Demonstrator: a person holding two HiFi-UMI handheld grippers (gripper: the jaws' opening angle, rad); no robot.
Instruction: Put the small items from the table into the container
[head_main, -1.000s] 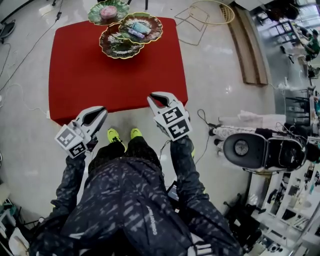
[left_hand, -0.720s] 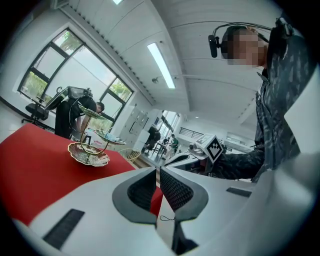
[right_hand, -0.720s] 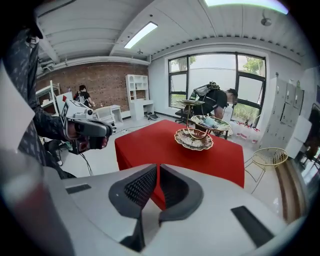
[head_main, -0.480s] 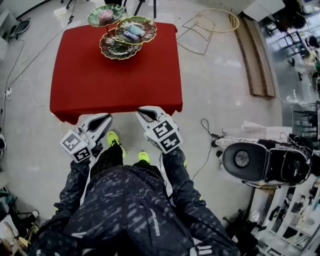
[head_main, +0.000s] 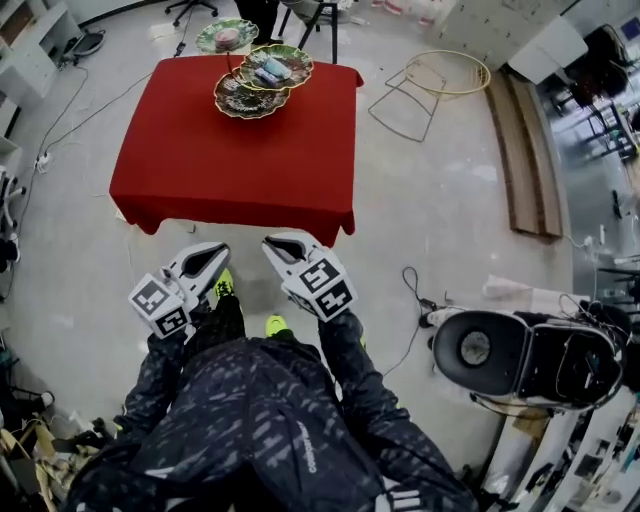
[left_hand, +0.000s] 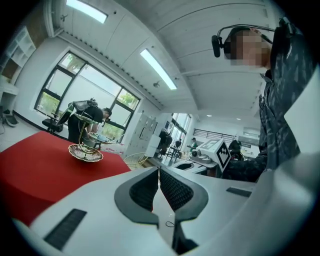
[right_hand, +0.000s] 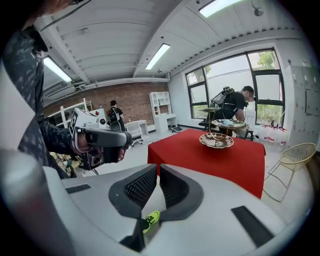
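A red-clothed table (head_main: 230, 160) stands ahead of me, with a tiered stand of green-gold leaf dishes (head_main: 255, 80) at its far end. Small items lie in those dishes: a pink one (head_main: 227, 37) and pale blue ones (head_main: 268, 70). The rest of the cloth is bare. My left gripper (head_main: 215, 250) and right gripper (head_main: 275, 243) hang side by side over the floor, short of the table's near edge. Both are shut with nothing in them. The left gripper (left_hand: 159, 170) points level at the stand (left_hand: 86, 150). The right gripper (right_hand: 157, 167) tilts downward, the stand (right_hand: 217, 132) beyond it.
A gold wire frame (head_main: 440, 80) stands on the floor right of the table, wooden planks (head_main: 525, 150) beyond it. A round grey machine (head_main: 520, 355) sits at my right. Cables (head_main: 410, 290) trail on the floor. A person (right_hand: 235, 107) stands behind the table by the window.
Both grippers have drawn back from the table's near edge and now hang over the floor. The table looks farther away. Both pairs of jaws stayed shut.
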